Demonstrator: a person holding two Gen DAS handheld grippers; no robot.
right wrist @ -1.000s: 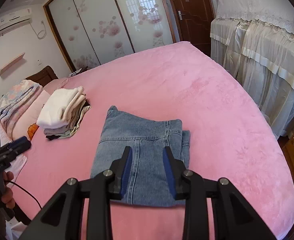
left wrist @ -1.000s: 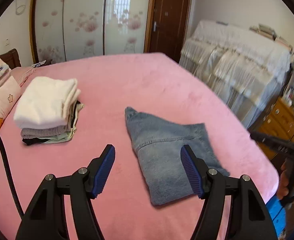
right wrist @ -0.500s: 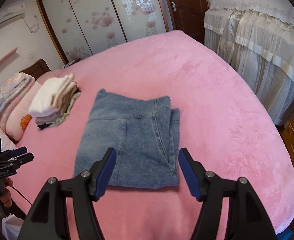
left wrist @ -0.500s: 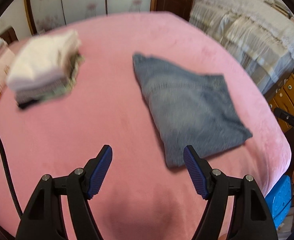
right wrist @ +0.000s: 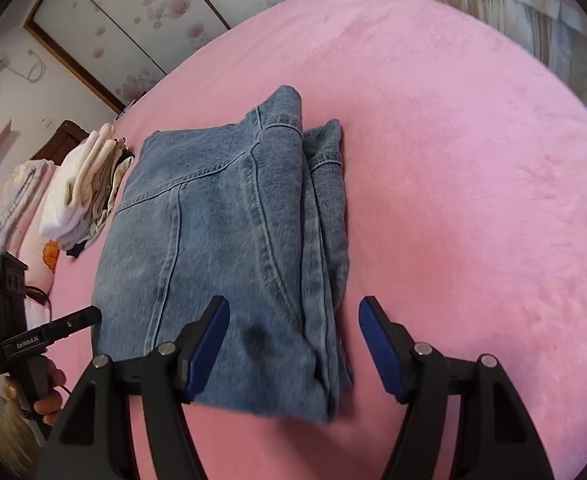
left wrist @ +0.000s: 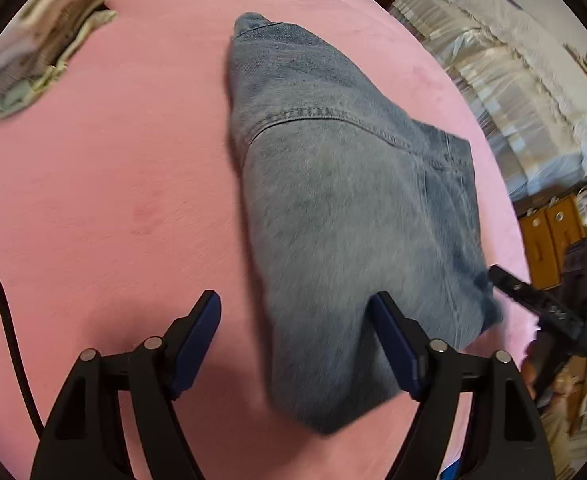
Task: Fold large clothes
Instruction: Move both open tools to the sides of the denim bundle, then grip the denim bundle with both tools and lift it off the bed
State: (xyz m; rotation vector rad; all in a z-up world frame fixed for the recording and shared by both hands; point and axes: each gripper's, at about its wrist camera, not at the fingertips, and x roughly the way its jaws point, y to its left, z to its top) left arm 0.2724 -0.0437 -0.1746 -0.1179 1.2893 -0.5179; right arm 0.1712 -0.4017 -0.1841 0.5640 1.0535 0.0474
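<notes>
Both grippers have dropped low over the folded jeans (right wrist: 229, 248) lying mid-bed on the pink blanket (right wrist: 473, 160). The left gripper (left wrist: 293, 344) and right gripper (right wrist: 293, 340) have just been opening, jaws spread and empty astride the jeans' near corners, seemingly ready to pinch them.

clear: pink bed (right wrist: 473, 160) right of jeans (right wrist: 221, 232) | blocked: clothes stack (right wrist: 81, 184) left

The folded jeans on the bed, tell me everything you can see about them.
The jeans are faded blue denim, folded into a thick, roughly rectangular bundle with seams and a pocket edge showing on top. Layered folds stack along one side. They lie flat on the pink blanket, apart from the stack of folded clothes. No pad presses on them.
</notes>
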